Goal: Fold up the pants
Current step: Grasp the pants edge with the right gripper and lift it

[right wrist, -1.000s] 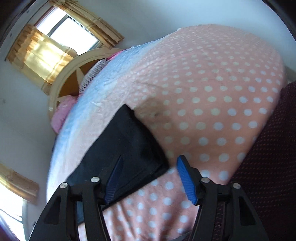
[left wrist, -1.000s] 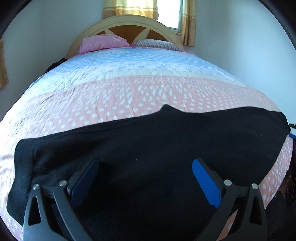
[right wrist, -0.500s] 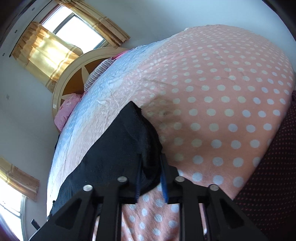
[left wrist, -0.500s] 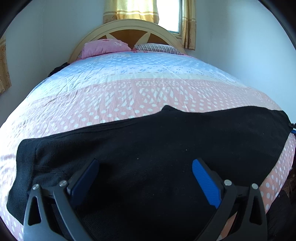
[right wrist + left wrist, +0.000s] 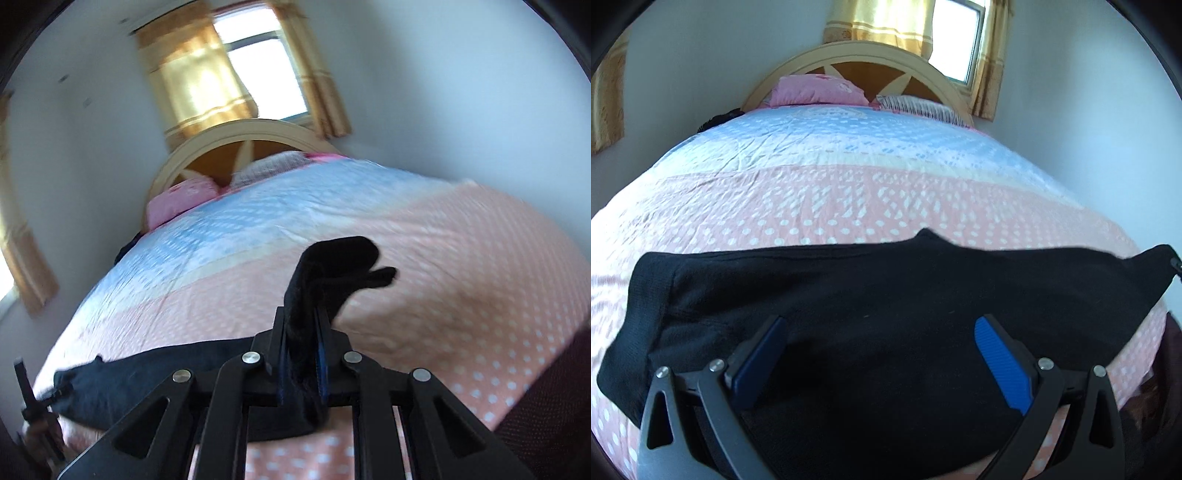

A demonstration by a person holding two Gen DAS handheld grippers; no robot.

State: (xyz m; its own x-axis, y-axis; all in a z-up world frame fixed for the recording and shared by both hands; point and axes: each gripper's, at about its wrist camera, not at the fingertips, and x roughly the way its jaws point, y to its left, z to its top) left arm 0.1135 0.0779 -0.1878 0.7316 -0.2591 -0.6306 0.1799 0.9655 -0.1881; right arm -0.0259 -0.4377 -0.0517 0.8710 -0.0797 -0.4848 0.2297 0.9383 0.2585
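Black pants (image 5: 886, 302) lie flat across the near end of the bed, folded lengthwise, running from left to right. My left gripper (image 5: 879, 350) is open, its blue pads spread wide just above the middle of the pants, holding nothing. My right gripper (image 5: 303, 354) is shut on the right end of the pants (image 5: 332, 266) and holds that end lifted off the bed, the cloth sticking up between the pads. The rest of the pants (image 5: 147, 384) trails down to the left on the bed.
The bed has a pink and blue dotted quilt (image 5: 849, 184). Two pillows (image 5: 820, 90) lie against the arched wooden headboard (image 5: 871, 59). A window with gold curtains (image 5: 207, 74) is behind it. A dark dotted cloth (image 5: 546, 406) hangs at the bed's right edge.
My right gripper closed on the right end of the pants and lifted it off the bed, swinging its view up toward the headboard. My left gripper stayed open and nearly still.
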